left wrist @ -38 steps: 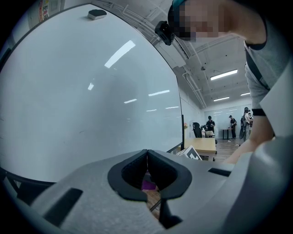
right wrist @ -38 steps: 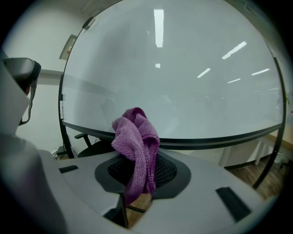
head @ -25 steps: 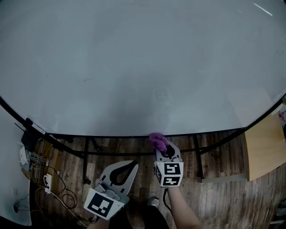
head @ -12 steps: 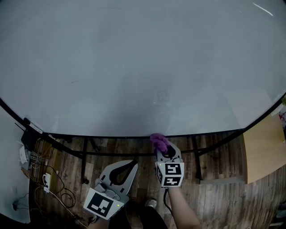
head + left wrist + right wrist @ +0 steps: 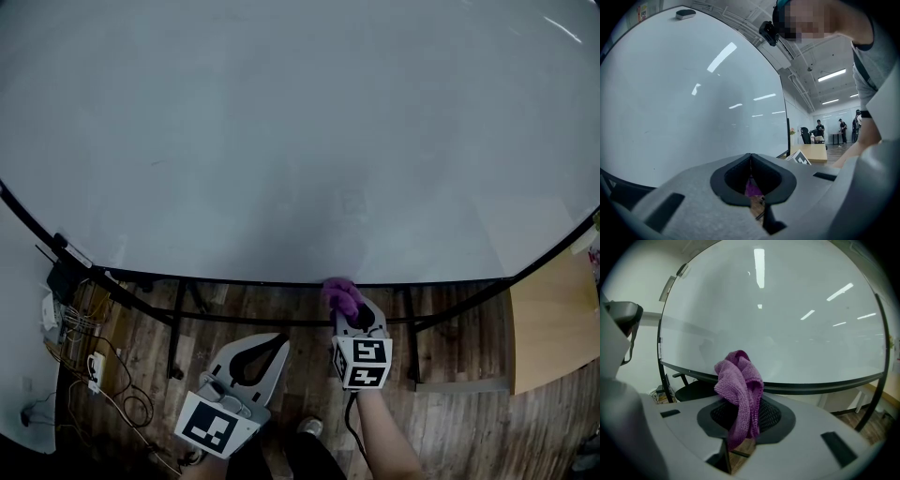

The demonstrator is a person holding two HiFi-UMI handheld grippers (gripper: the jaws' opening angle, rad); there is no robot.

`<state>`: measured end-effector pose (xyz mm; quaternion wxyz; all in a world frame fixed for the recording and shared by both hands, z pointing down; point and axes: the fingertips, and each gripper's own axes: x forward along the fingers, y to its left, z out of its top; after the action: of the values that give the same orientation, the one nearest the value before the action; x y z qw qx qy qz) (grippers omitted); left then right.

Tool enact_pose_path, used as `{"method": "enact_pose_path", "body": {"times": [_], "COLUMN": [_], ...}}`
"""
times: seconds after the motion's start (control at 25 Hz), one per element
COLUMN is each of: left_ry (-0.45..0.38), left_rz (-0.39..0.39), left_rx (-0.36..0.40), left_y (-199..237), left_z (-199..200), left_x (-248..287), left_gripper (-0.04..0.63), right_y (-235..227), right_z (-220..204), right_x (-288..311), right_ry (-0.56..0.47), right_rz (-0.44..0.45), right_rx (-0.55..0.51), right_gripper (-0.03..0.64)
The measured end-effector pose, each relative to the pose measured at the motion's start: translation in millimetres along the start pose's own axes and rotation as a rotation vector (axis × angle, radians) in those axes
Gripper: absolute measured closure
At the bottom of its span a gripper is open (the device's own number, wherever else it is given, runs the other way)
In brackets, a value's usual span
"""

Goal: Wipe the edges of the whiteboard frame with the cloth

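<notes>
A large whiteboard (image 5: 281,131) fills most of the head view, its black bottom frame edge (image 5: 234,279) curving across below it. My right gripper (image 5: 353,314) is shut on a purple cloth (image 5: 339,294), and the cloth touches the bottom frame edge near the middle. In the right gripper view the purple cloth (image 5: 739,390) bunches up out of the jaws in front of the frame edge (image 5: 820,386). My left gripper (image 5: 253,361) hangs lower, away from the board, shut with nothing in it. The left gripper view shows the whiteboard (image 5: 689,93) from the side.
Black stand legs (image 5: 178,319) rise from a wooden floor (image 5: 469,412) under the board. Cables and a power strip (image 5: 94,375) lie at the left. A wooden table (image 5: 553,319) stands at the right. Several people (image 5: 843,130) are far off in the room.
My right gripper and the cloth have slid slightly to the right along the bottom frame edge. The head view has shifted a little; the left gripper has stayed where it was.
</notes>
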<state>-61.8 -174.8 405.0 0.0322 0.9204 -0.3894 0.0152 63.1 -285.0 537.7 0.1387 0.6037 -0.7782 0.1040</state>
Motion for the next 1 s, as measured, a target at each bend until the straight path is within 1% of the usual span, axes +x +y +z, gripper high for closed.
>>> {"method": "enact_pose_path", "body": {"times": [0.16, 0.44, 0.6, 0.8, 1.0], "left_ry": [-0.004, 0.002, -0.01, 0.01, 0.014], "left_rz": [0.015, 0.039, 0.028, 0.001, -0.03], "left_rx": [0.011, 0.008, 0.009, -0.002, -0.004], "left_y": [-3.8, -1.1, 1.2, 9.9, 20.9], "left_z": [1.7, 1.9, 4.7, 1.6, 0.1], "left_x": [-1.6, -8.5, -13.2, -17.1, -20.4], "left_gripper": [0.578, 0.578, 0.578, 0.578, 0.578], "right_y": [-0.6, 2.0, 2.2, 2.8, 2.1], "right_z": [-1.1, -2.3, -2.0, -0.6, -1.0], "right_x": [-0.3, 2.6, 0.7, 2.1, 2.2], "right_ry": [0.004, 0.006, 0.004, 0.006, 0.011], "right_rz": [0.007, 0.007, -0.008, -0.029, -0.063], "right_rx": [0.004, 0.028, 0.04, 0.041, 0.06], "right_gripper": [0.52, 0.52, 0.52, 0.52, 0.52]}}
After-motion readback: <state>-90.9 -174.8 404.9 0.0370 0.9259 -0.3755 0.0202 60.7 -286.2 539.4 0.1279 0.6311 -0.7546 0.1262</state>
